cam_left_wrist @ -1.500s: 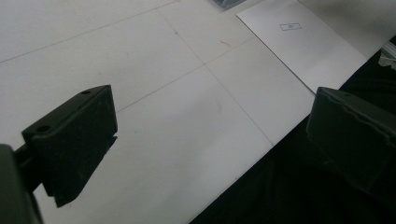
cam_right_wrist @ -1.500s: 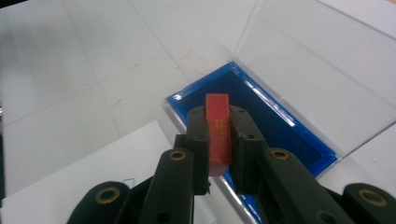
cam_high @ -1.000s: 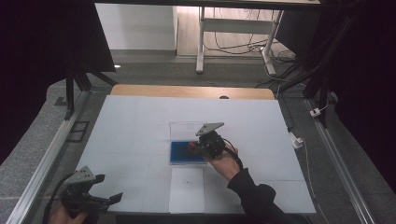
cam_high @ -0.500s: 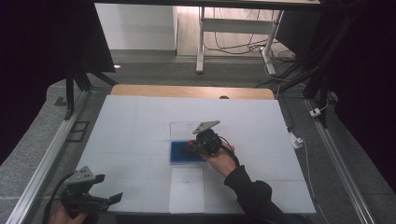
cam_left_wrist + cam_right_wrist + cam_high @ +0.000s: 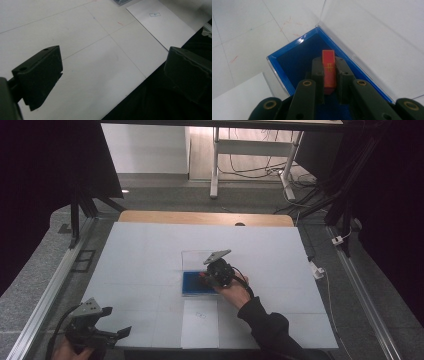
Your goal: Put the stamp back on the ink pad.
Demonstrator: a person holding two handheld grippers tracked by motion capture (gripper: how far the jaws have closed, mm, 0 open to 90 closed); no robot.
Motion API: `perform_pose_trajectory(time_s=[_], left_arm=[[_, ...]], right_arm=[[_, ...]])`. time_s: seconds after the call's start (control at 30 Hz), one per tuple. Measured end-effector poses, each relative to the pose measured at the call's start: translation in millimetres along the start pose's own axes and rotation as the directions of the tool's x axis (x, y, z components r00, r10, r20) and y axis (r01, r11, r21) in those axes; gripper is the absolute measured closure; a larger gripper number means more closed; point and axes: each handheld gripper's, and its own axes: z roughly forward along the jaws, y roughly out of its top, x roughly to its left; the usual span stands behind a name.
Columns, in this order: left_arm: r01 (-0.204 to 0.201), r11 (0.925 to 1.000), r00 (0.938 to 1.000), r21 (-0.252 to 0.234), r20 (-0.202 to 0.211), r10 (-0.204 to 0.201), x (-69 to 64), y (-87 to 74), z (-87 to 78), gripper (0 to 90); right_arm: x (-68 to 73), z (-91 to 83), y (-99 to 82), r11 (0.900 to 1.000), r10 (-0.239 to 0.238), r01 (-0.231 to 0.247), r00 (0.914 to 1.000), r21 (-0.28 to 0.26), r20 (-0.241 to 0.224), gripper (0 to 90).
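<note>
— Since a second ago, your right gripper [image 5: 207, 276] is shifting slightly left over the blue box [image 5: 287, 56].
— Its jaws?
— You're clamping the red block [image 5: 329, 68], long axis pointing away, above the lining. Your left gripper [image 5: 112, 334] is idling open, near-left.

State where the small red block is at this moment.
In the right gripper view, the red block is clamped between the right gripper's jaws, over the dark lining of the blue box; the open clear lid lies just right of it.
</note>
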Motion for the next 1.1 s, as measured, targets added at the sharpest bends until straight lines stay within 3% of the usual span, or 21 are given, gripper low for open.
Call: perform_pose_trajectory(time_s=[0.27, 0.37, 0.67, 1.1], left_arm=[[0.0, 1.0, 1.0, -0.002, 0.0, 0.0, 0.3, -0.2, -0.3, 2.1], [0.0, 1.0, 1.0, -0.003, 0.0, 0.0, 0.3, -0.2, -0.3, 2.1], [-0.002, 1.0, 1.0, -0.002, 0.0, 0.002, 0.1, -0.2, -0.4, 2.1], [-0.001, 1.0, 1.0, -0.003, 0.001, 0.001, 0.1, -0.2, -0.4, 2.1]], right_arm=[[0.6, 0.3, -0.5, 1.0, -0.01, 0.01, 0.9999, -0.001, 0.002, 78.2], [1.5, 2.1, -1.4, 0.9999, -0.012, 0.012, 0.9999, 0.008, 0.005, 71.7], [2.7, -6.7, 3.2, 0.9993, -0.013, 0.013, 0.9999, -0.035, 0.006, 57.1], [0.6, -7.4, 1.6, 0.9981, 0.04, -0.04, 0.9991, -0.047, -0.015, 28.9]])
